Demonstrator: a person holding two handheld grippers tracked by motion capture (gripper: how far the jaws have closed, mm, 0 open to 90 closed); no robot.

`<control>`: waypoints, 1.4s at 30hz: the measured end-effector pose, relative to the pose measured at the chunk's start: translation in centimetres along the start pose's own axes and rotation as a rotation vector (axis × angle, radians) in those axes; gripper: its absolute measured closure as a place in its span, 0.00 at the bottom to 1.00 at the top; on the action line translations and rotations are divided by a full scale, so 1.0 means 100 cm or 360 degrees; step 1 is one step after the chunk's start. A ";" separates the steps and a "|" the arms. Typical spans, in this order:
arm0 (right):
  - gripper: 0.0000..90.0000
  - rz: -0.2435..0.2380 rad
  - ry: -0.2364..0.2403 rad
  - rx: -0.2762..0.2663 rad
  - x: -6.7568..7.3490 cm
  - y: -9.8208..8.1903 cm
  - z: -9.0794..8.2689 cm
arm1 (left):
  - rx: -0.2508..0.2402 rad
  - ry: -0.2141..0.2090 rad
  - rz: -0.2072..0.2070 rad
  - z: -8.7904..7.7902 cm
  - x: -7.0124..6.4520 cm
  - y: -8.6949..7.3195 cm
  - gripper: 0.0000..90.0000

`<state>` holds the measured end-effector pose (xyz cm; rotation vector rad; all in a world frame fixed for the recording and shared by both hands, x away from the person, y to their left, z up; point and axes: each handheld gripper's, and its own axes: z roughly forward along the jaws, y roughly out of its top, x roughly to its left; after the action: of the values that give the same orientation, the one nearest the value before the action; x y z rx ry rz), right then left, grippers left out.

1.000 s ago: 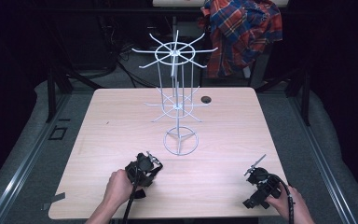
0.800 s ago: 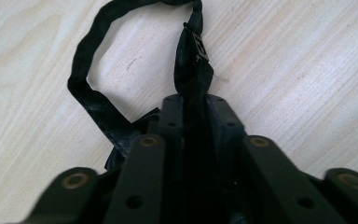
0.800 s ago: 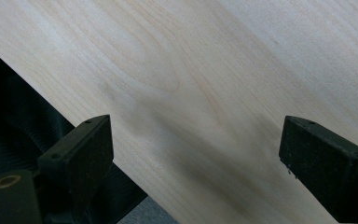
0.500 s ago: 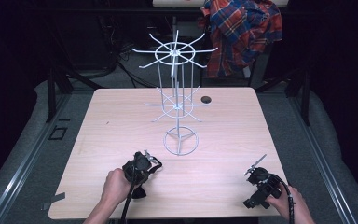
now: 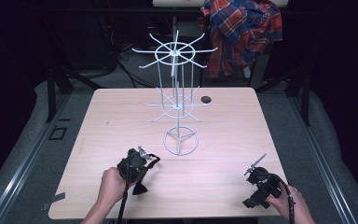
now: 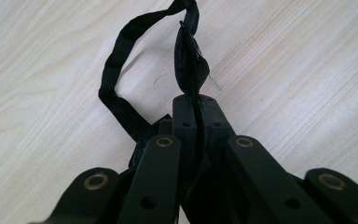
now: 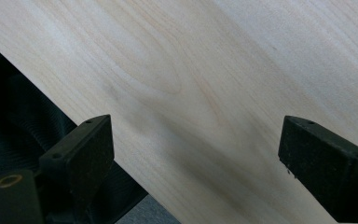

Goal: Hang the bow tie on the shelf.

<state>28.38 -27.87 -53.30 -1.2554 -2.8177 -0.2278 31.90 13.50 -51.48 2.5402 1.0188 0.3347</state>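
My left gripper [image 6: 196, 100] is shut on a black fabric strap [image 6: 116, 93], which curls in a loop over the pale wooden table [image 6: 284, 56] just past the closed jaws. In the high view the left gripper [image 5: 141, 154] lies at the table's front left with the strap [image 5: 154, 160] beside its tip, short of the white wire rack's [image 5: 177, 93] ring base. My right gripper [image 7: 200, 144] stands open over bare wood at the table's edge. From above, the right gripper [image 5: 254, 198] rests at the front right in a hand.
The tall white wire rack stands mid-table with spokes at two levels. A small black round object [image 5: 206, 99] lies behind it. A plaid shirt [image 5: 242, 32] hangs beyond the far edge. Dark floor [image 7: 14, 121] lies past the front edge.
The left hand and its gripper have drifted slightly left and back from the rack's base. The right hand has stayed put.
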 end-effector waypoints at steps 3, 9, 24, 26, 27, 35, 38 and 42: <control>0.11 -0.0004 -0.0001 -0.0004 0.000 0.000 -0.001 | -0.0031 -0.0005 -0.0012 -0.004 0.003 0.000 0.97; 0.11 0.0006 -0.0008 -0.0026 0.003 -0.001 -0.001 | -0.0155 -0.0056 -0.0067 -0.015 0.004 0.000 0.97; 0.11 0.0001 0.0021 -0.0069 0.003 0.005 0.001 | -0.0405 -0.0044 -0.0206 -0.042 0.018 -0.005 0.98; 0.11 -0.0001 0.0033 -0.0074 0.003 0.007 0.002 | -0.0451 -0.0036 -0.0244 -0.047 0.022 -0.007 0.98; 0.11 -0.0017 0.0033 -0.0070 0.002 0.008 0.002 | -0.0463 -0.0025 -0.0243 -0.048 0.024 -0.008 0.98; 0.11 -0.0033 0.0022 -0.0052 0.003 0.013 0.002 | -0.0599 0.0009 -0.0324 -0.062 0.035 -0.009 0.98; 0.11 -0.0033 0.0036 -0.0049 0.004 0.013 0.004 | -0.0644 0.0024 -0.0330 -0.067 0.037 -0.009 0.98; 0.11 -0.0040 0.0022 -0.0035 0.004 0.012 0.004 | -0.0701 0.0028 -0.0352 -0.072 0.040 -0.008 0.98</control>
<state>29.06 -26.73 -53.49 -1.2180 -2.8286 -0.2680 31.76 18.68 -45.06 2.0174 1.0827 0.4610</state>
